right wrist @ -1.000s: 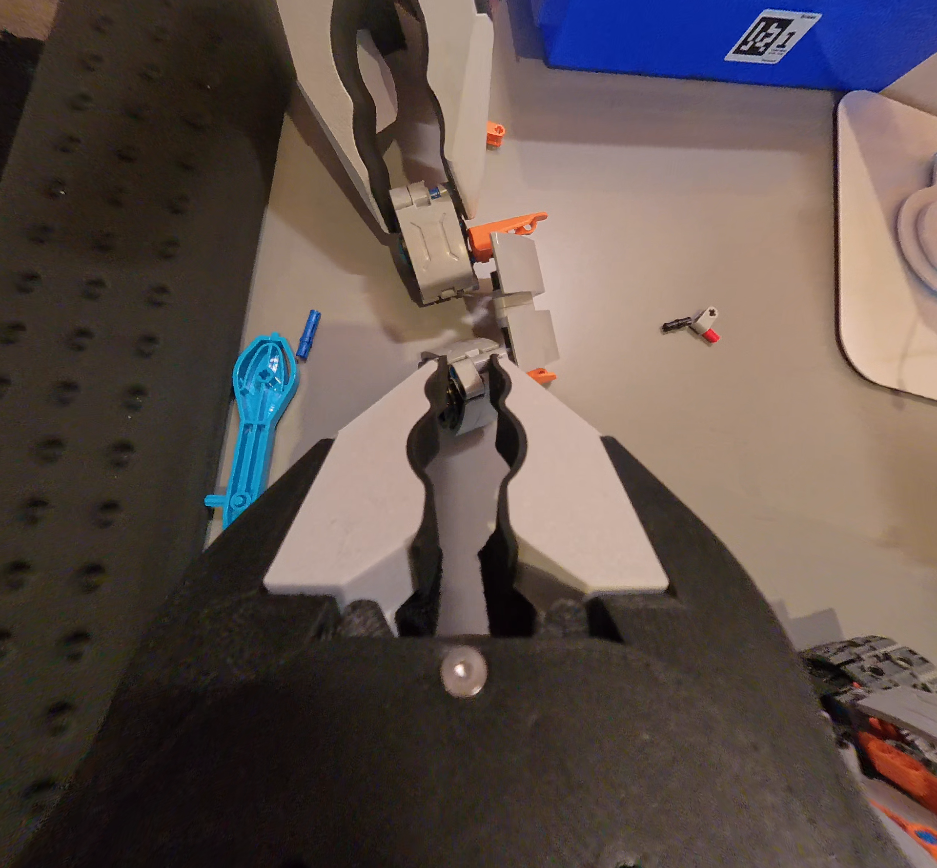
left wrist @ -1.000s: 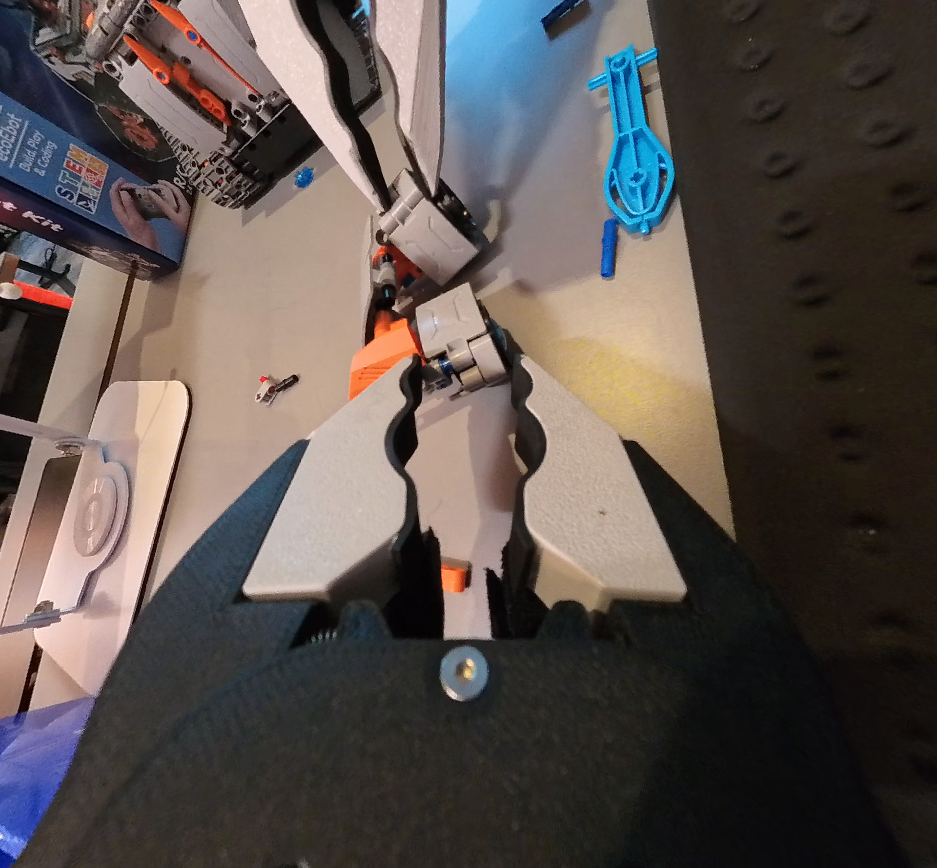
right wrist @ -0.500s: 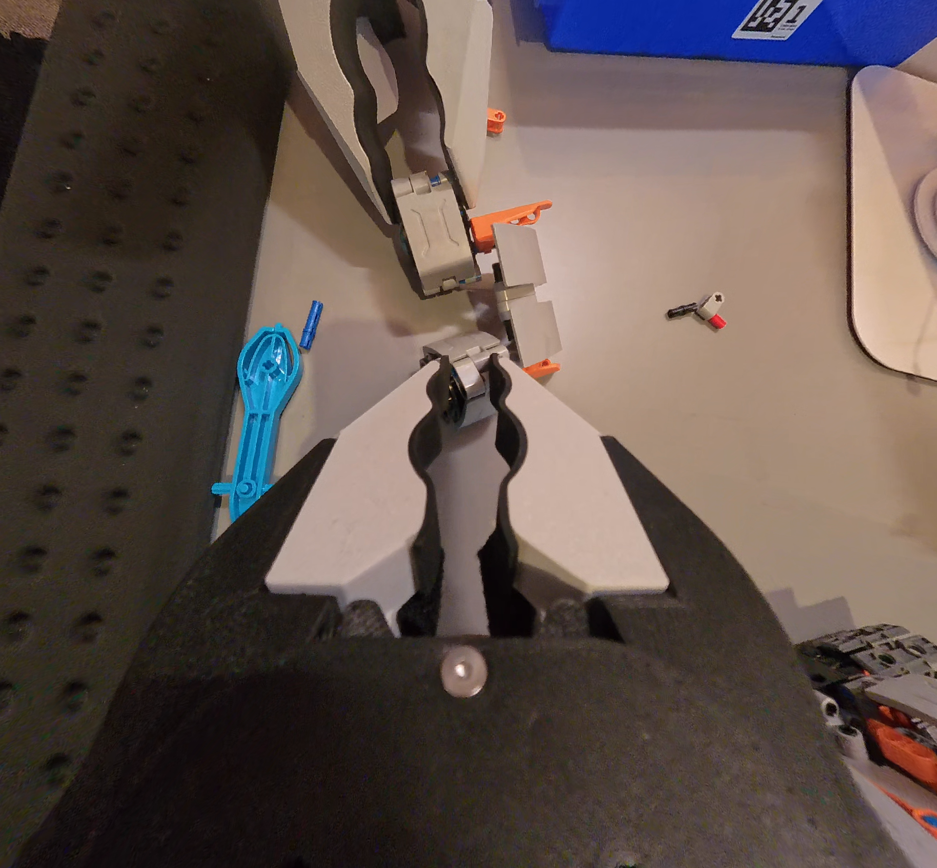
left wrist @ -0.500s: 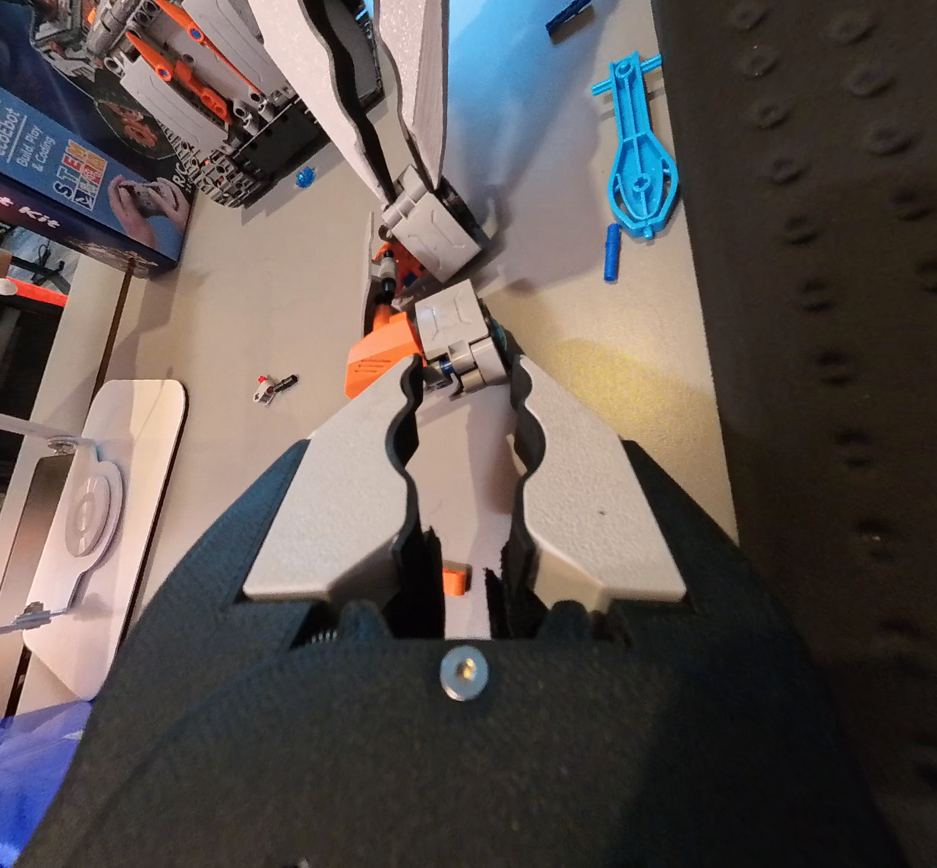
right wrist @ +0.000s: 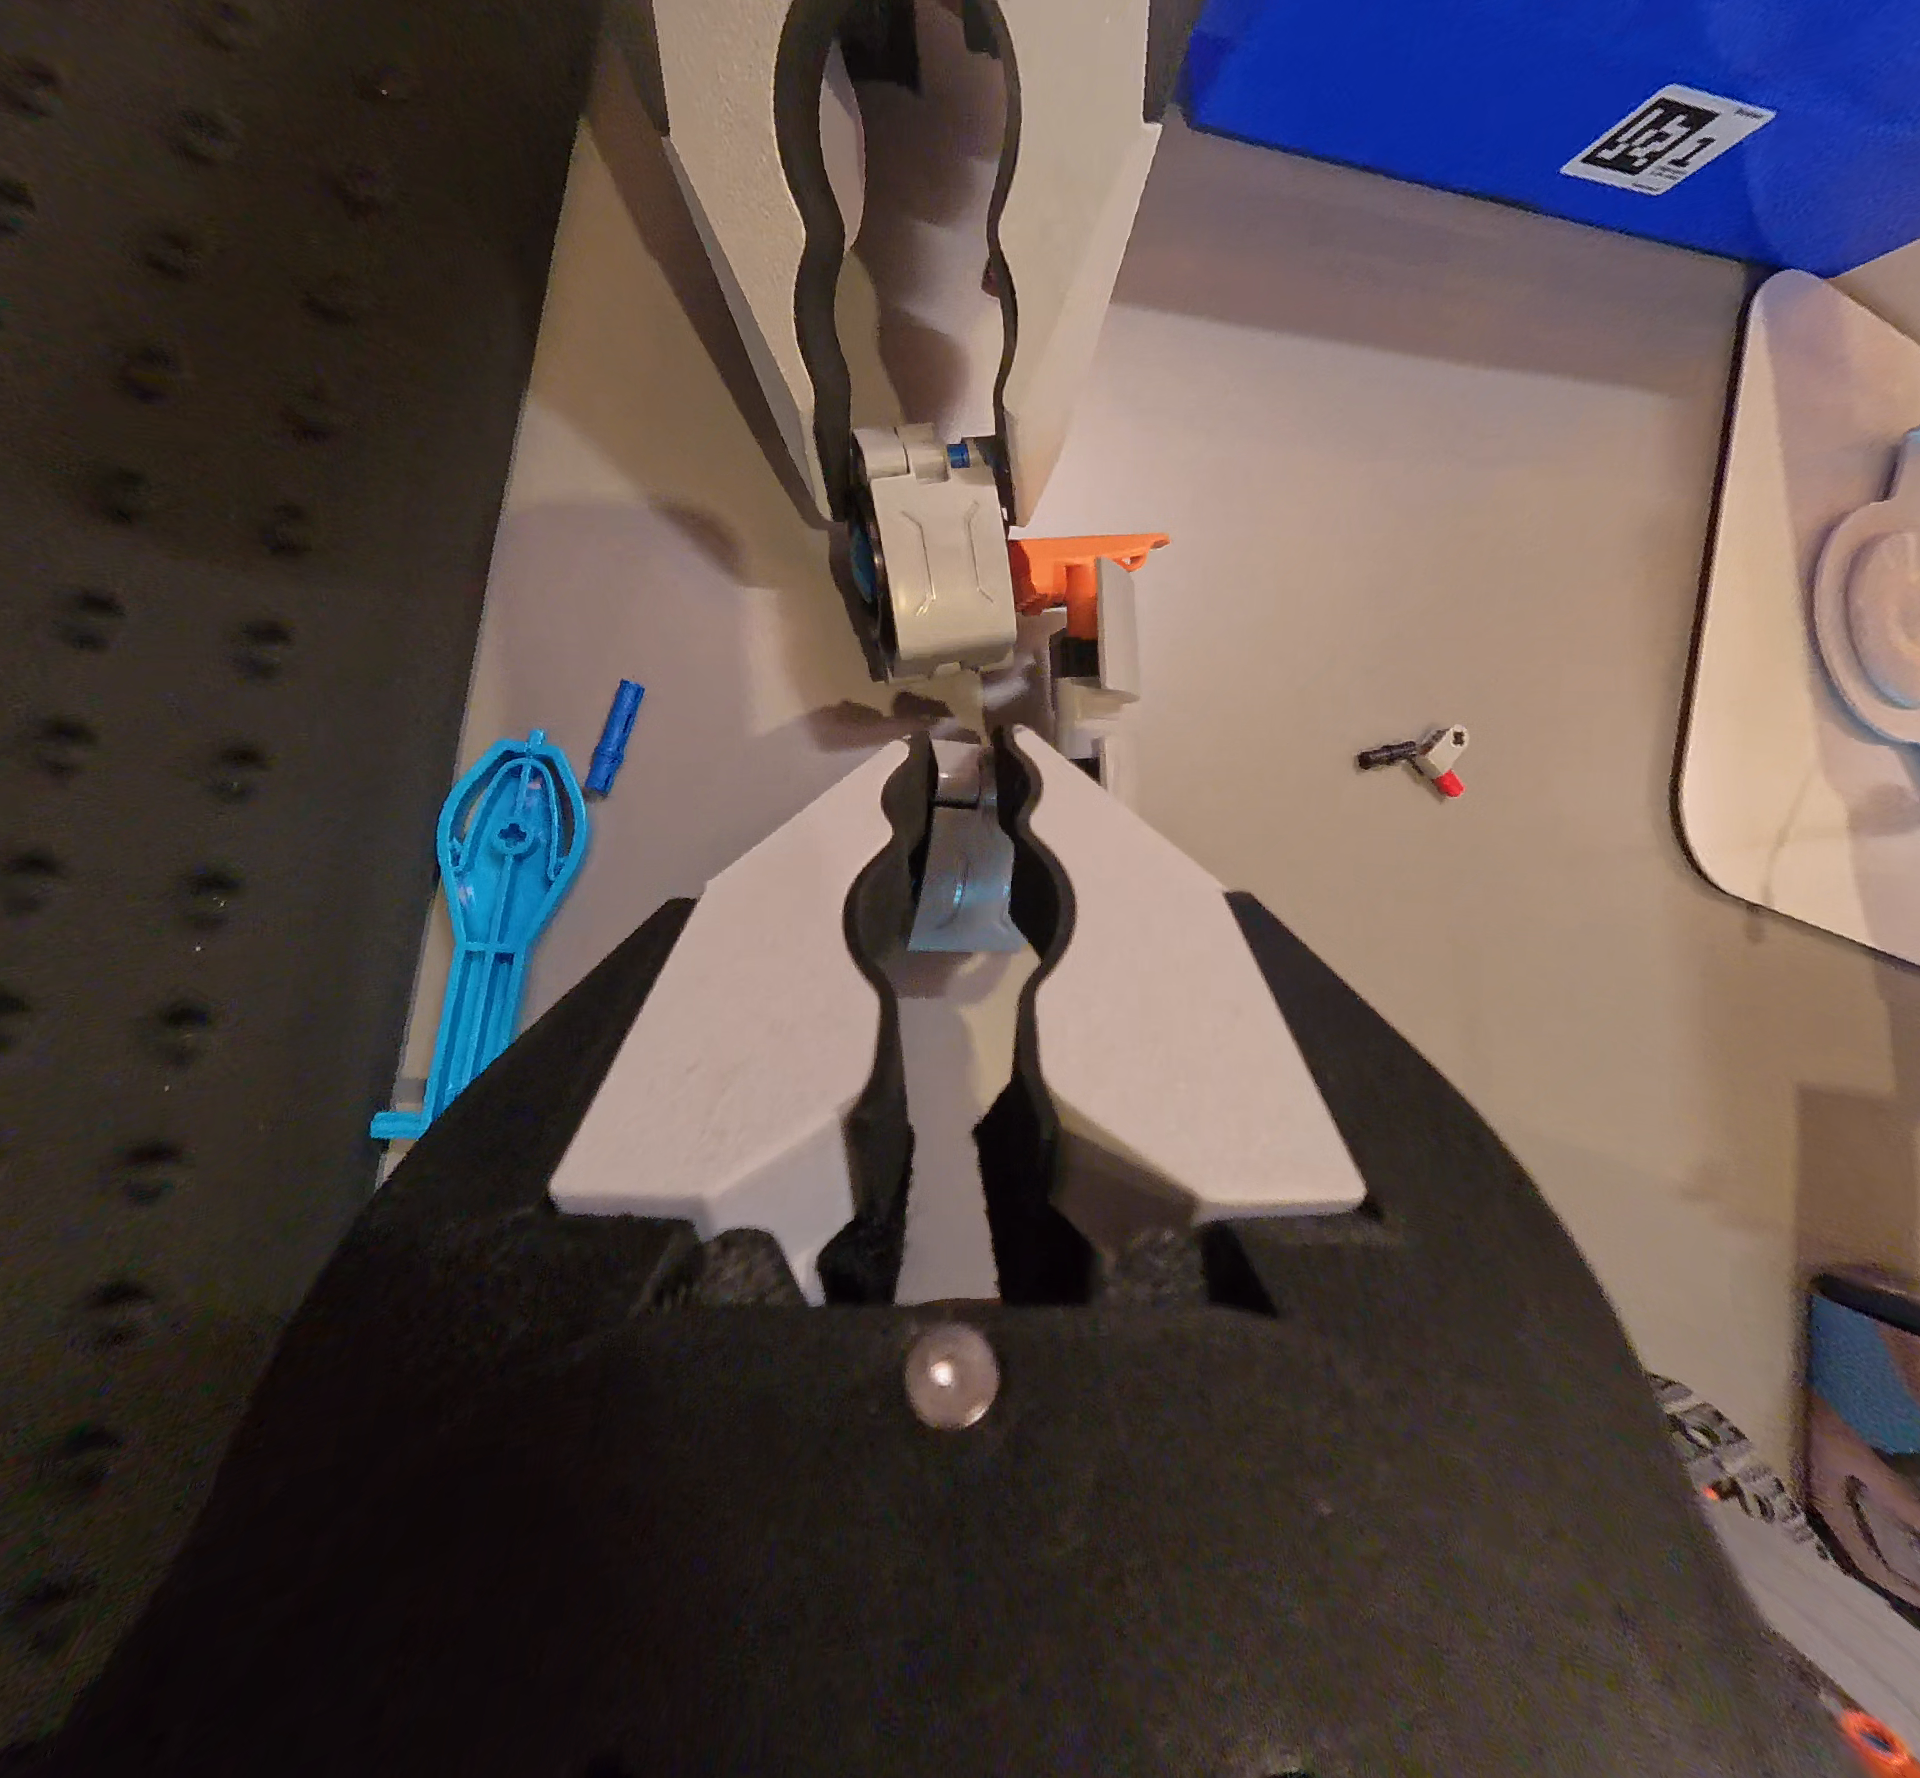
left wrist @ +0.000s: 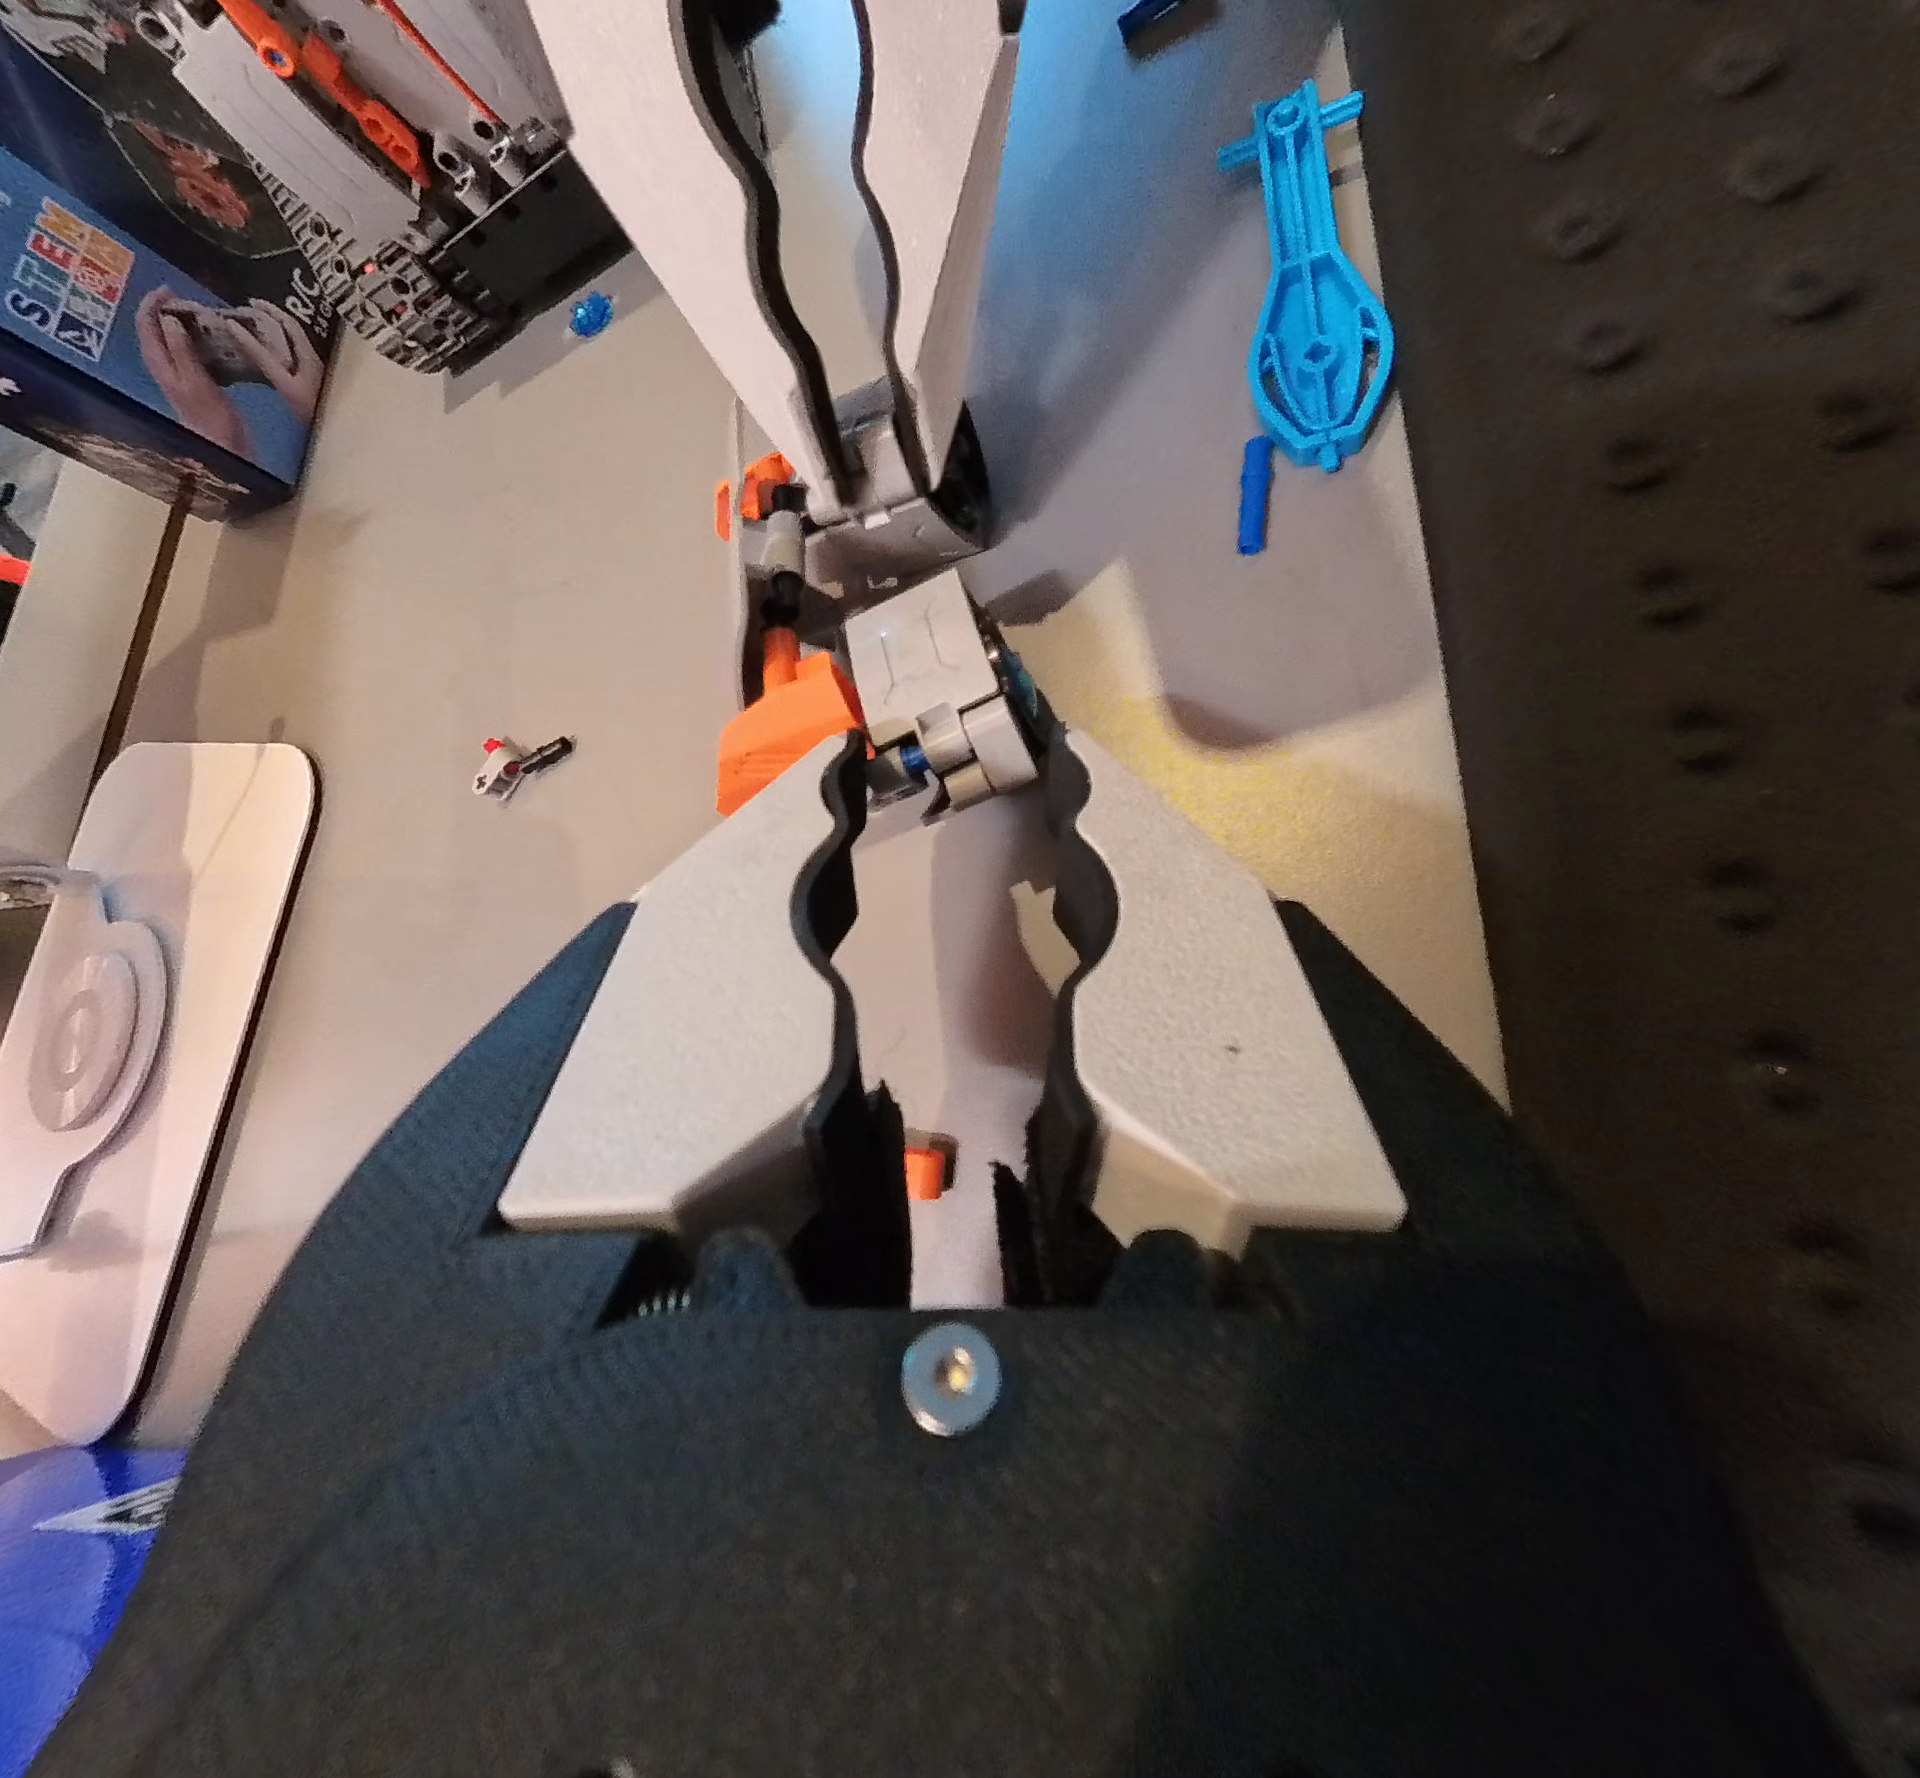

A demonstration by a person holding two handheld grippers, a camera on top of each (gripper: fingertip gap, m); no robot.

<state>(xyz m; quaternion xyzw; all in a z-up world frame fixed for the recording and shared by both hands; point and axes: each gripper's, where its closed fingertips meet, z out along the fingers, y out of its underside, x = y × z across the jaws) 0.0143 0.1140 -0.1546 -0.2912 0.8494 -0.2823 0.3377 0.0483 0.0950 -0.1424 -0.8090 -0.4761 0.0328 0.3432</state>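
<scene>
- The left tongs [left wrist: 951, 783] pinch the hinged end of a grey building-brick module [left wrist: 925, 668], just above the middle of the left wrist view; an orange wedge piece [left wrist: 779, 741] clings to that module's left side.
- The right tongs [right wrist: 961, 793] are pressed onto a second grey module [right wrist: 961, 887], at the centre of the right wrist view.
- The two modules sit nose to nose above the pale worktop [left wrist: 499, 585]; whether they already touch is hard to tell, as shadow fills the gap.
- To do this well, I judge both grips should stay firm and the two pieces be kept square to each other.
- A light-blue brick separator tool [right wrist: 499, 897] and a small blue pin [right wrist: 615, 731] lie at the left of the right wrist view, beside a dark dimpled mat [right wrist: 208, 481].
- A small grey, red-tipped connector [left wrist: 514, 760] lies apart at centre left in the left wrist view.
</scene>
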